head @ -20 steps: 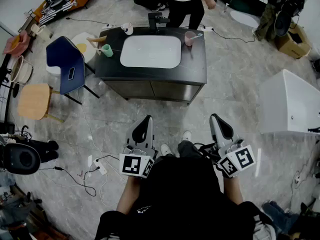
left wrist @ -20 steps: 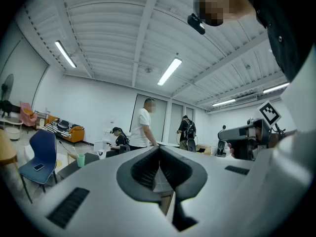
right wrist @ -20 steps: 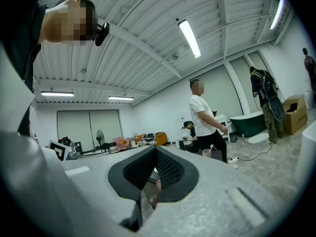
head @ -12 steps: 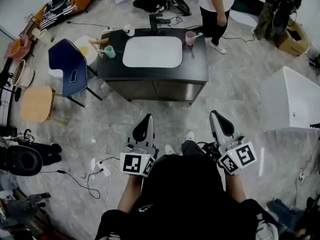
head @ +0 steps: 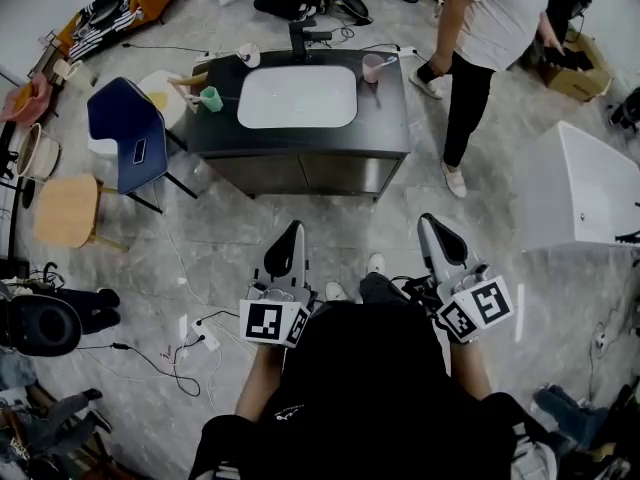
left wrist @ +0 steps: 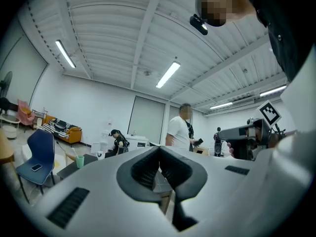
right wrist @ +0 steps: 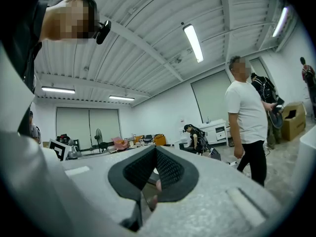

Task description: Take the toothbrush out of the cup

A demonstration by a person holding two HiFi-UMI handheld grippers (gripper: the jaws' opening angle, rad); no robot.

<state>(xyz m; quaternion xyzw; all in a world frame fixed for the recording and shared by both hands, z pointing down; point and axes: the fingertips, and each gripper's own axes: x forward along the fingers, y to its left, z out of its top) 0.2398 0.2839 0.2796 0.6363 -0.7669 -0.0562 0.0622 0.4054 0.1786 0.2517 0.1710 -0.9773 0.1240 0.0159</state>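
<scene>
The person is standing well back from the vanity, holding both grippers low against the body. The left gripper is pointing toward the vanity, its jaws pressed together with nothing between them. The right gripper is doing the same, tips meeting and empty. Both are hanging far from the vanity top. The pink cup is sitting at the vanity's back right corner, just beside the basin, and the toothbrush is leaning out of it to the right. A green cup is standing on the vanity's left edge. A bystander is bending right of the vanity.
</scene>
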